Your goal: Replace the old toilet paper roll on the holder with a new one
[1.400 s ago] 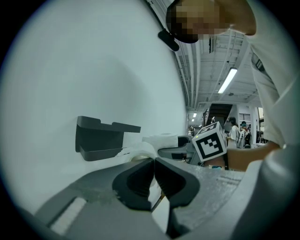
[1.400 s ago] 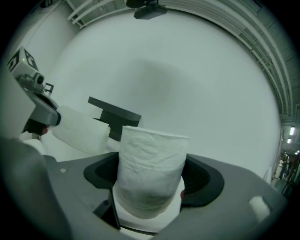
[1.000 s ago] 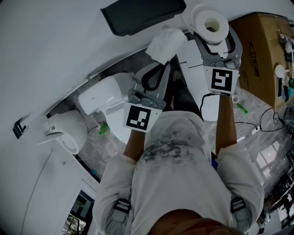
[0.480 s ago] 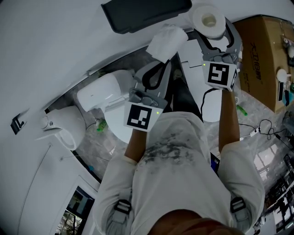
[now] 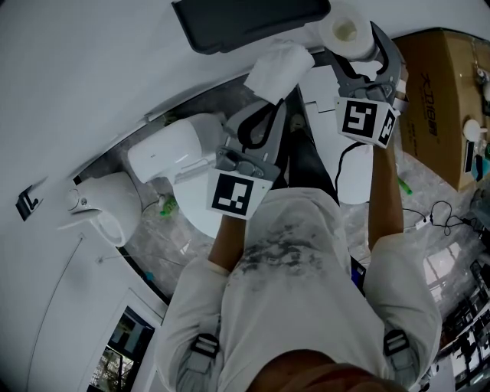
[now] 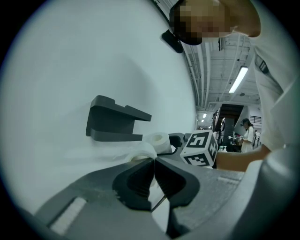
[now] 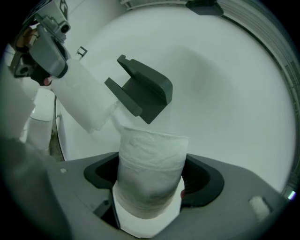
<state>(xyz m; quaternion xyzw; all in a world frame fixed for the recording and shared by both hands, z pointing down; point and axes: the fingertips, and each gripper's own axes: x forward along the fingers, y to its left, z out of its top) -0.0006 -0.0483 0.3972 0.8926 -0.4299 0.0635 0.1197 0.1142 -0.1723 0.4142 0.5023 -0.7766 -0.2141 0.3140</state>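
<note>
Grey plastic jaws first, since they're closest to me. My right gripper (image 7: 150,185) is clamped on the fresh white toilet paper roll (image 7: 151,154), with one ribbed pad pressed into each side. From the head view, the open end of the roll's core faces up at me.

My left gripper (image 6: 152,161) has its jaws squeezed together, pinching the crumpled white wad of old toilet paper (image 5: 278,67). Only a thin edge of paper shows between the pads in that gripper's own view. The rest of the wad bunches out past the tips.

Next out is the dark grey shelf-shaped wall holder (image 5: 249,23), so I'll place everything off that. The new roll sits just to the right of the holder's right end in the head view. In the right gripper view it's just under the holder, close but apart from it. The old wad hangs just below the holder, a bit left of the new roll. One corner comes really near the holder's edge, but I honestly can't tell if it's touching.

Behind the holder is the plain white wall (image 5: 92,69) it's mounted on. Well below and left of the holder is a white toilet (image 5: 164,157), and off to the holder's right there's a brown cardboard box (image 5: 436,84).
</note>
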